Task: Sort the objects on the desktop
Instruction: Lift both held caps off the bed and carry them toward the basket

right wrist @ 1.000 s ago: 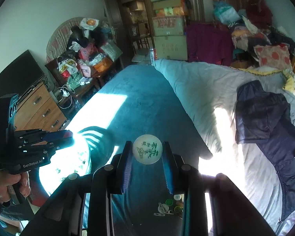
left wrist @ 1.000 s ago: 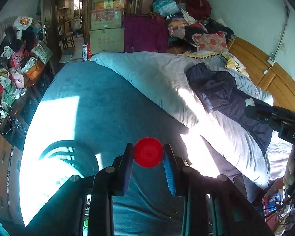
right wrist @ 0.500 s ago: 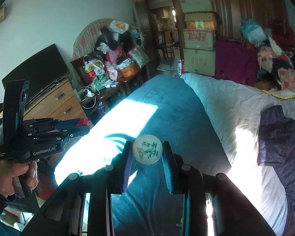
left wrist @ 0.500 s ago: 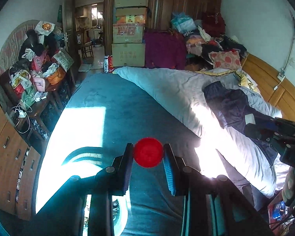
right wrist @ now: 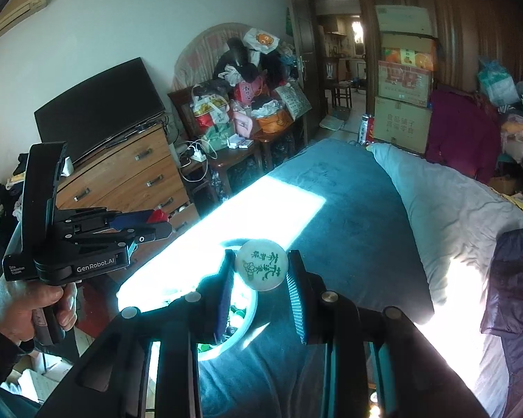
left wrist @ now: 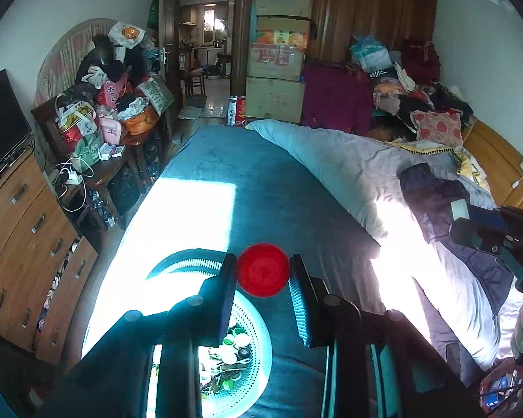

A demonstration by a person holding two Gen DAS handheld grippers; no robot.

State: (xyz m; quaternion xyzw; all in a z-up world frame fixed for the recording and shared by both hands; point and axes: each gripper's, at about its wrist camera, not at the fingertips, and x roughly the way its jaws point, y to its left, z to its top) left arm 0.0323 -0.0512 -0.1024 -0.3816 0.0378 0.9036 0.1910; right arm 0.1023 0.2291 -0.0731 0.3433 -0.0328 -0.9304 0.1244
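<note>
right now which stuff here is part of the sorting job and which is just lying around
Part of the job:
- red cap in the left gripper
- white printed cap in the right gripper
- white basket holding small caps

Just lying about:
- dark jacket
- grey quilt
- cardboard boxes
- TV

A cluttered home bedroom: bed [left wrist: 289,188], quilt [left wrist: 348,170], dresser [right wrist: 129,174], television [right wrist: 101,104], stacked boxes [left wrist: 279,59].

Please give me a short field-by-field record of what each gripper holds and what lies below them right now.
left gripper: shut on a red cap
right gripper: shut on a white cap with green print
below: white slotted basket holding mixed bottle caps
surface: teal bedspread, a sunlit patch on it
beside: pale quilt with a dark jacket on top
</note>
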